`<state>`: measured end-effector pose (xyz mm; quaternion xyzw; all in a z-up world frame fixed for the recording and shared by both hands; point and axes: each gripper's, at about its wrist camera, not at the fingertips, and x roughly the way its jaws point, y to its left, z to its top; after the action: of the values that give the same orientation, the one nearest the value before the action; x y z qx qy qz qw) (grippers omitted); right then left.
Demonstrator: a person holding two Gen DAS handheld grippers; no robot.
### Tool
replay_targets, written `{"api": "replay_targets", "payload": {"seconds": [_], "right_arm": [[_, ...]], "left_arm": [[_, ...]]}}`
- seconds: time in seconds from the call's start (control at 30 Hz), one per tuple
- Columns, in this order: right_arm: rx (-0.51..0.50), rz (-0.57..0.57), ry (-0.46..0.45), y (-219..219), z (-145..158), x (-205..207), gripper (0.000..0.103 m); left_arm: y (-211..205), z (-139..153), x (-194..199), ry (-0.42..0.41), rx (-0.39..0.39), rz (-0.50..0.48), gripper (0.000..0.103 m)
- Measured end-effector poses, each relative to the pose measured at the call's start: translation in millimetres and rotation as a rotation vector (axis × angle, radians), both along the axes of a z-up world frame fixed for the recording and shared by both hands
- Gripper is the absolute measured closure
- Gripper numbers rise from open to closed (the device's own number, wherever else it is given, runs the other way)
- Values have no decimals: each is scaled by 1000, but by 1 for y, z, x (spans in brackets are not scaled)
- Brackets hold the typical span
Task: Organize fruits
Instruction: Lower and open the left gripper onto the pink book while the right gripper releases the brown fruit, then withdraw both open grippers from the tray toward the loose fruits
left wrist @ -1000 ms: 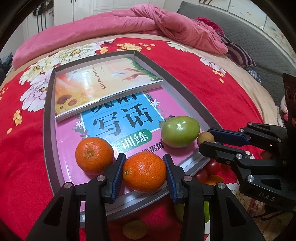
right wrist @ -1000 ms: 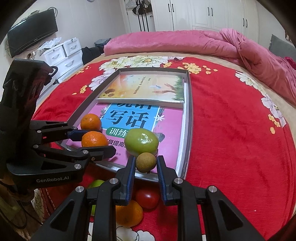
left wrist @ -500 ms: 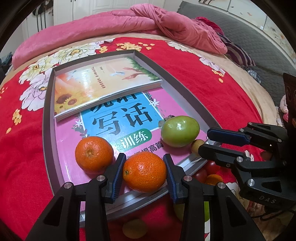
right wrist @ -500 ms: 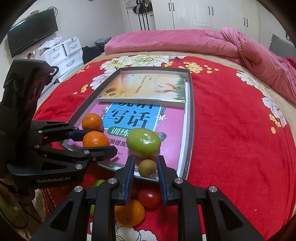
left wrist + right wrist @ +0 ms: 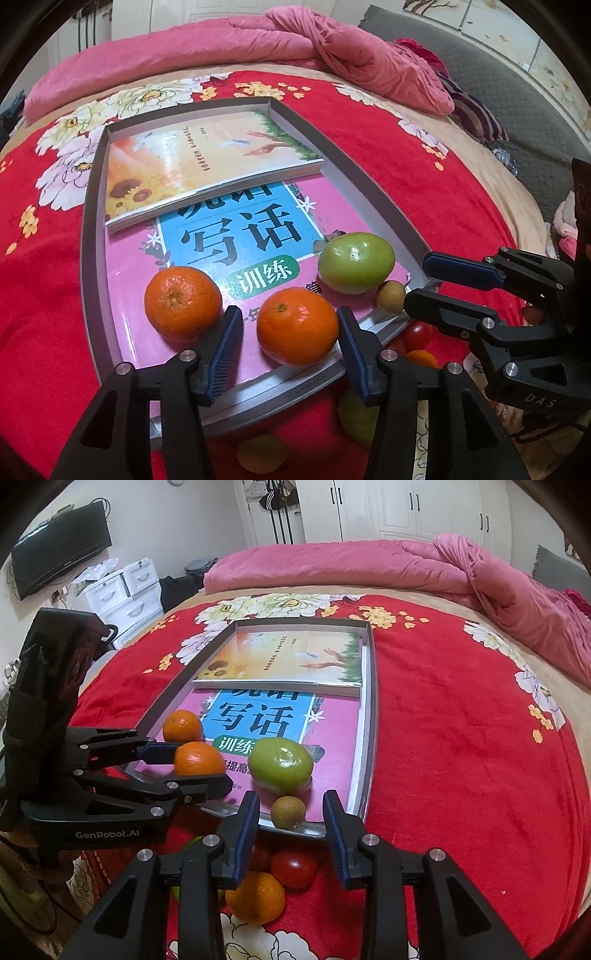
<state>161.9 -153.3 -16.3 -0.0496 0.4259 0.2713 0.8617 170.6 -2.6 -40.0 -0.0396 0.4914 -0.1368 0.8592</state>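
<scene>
A grey tray [image 5: 92,206] lies on the red bedspread with two books in it. On the pink book sit two oranges [image 5: 183,302], a green fruit [image 5: 356,262] and a small brown fruit [image 5: 390,296]. My left gripper [image 5: 288,345] is open, its jaws on either side of the nearer orange [image 5: 297,325] with gaps showing. My right gripper [image 5: 290,821] is open around the small brown fruit [image 5: 288,811], which rests at the tray's near edge [image 5: 314,832].
Loose fruit lies on the bedspread below the tray's near edge: a tomato [image 5: 293,867], an orange [image 5: 255,897], a green fruit [image 5: 356,419] and a yellow one [image 5: 261,453]. A pink quilt [image 5: 369,565] lies at the back.
My right gripper lowered the small brown fruit to the tray's near edge and opened off it. My left gripper opened off the nearer orange, which now rests on the pink book.
</scene>
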Motion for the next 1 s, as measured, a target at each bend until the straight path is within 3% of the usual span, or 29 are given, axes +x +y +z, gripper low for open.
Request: {"api": "replay_targets", "payload": {"seconds": [0.27, 0.33, 0.47, 1.0], "right_arm": [[-1, -2, -8, 0, 3, -2, 67], [0, -5, -11, -1, 5, -3, 62], [4, -10, -19, -4, 8, -4, 60], [20, -33, -39, -11, 18, -7, 49]], "left_arm": [[-1, 8, -4, -21, -8, -11, 48], [-2, 11, -6, -32, -9, -16, 47], [-3, 20, -10, -56, -15, -20, 39], [8, 51, -28, -128, -84, 25, 31]]}}
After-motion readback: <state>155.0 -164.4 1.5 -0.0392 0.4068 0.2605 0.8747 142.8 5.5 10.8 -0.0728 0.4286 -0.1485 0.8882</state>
